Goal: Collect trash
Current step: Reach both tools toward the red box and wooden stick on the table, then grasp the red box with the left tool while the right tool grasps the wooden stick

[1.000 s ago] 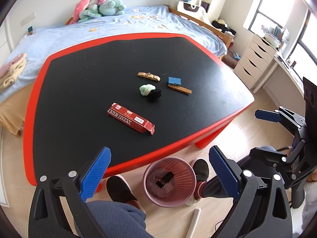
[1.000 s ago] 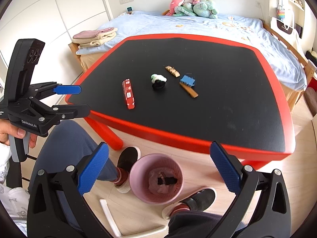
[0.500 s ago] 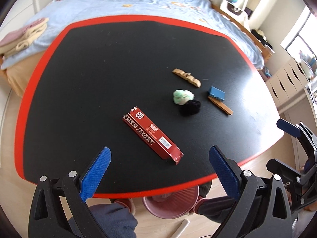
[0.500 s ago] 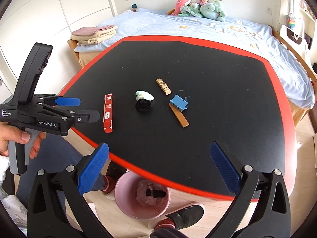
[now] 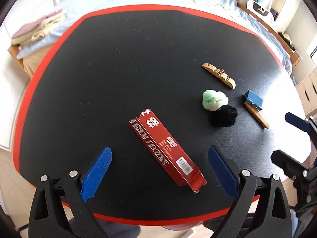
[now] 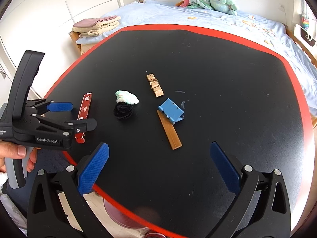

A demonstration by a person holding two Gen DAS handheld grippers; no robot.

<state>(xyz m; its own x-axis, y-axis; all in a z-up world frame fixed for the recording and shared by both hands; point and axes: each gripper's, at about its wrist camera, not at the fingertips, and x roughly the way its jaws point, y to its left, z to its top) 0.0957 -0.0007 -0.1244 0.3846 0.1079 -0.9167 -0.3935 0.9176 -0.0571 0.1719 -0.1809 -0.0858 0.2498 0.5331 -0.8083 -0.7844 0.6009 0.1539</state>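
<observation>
On the black table lie a long red box (image 5: 166, 148) (image 6: 84, 109), a green-white wad (image 5: 215, 100) (image 6: 126, 97) touching a black fuzzy ball (image 5: 223, 116) (image 6: 123, 110), a wooden clothespin (image 5: 219, 75) (image 6: 155, 84), and a blue clip (image 5: 253, 99) (image 6: 171, 112) on a wooden strip (image 6: 169, 131). My left gripper (image 5: 158, 175) (image 6: 73, 115) is open and empty, just above the near end of the red box. My right gripper (image 6: 158, 170) is open and empty, hovering near the wooden strip; it shows at the right edge of the left wrist view (image 5: 297, 138).
The table has a red rim (image 6: 198, 27). A pink trash bin (image 6: 122, 218) stands on the floor under the table's near edge, mostly hidden. A bed with folded towels (image 6: 97, 24) and plush toys (image 6: 210, 0) lies beyond the table.
Both grippers have moved forward and over the table, closer to the objects. The bin has slipped almost out of view below the table edge. Both stay open.
</observation>
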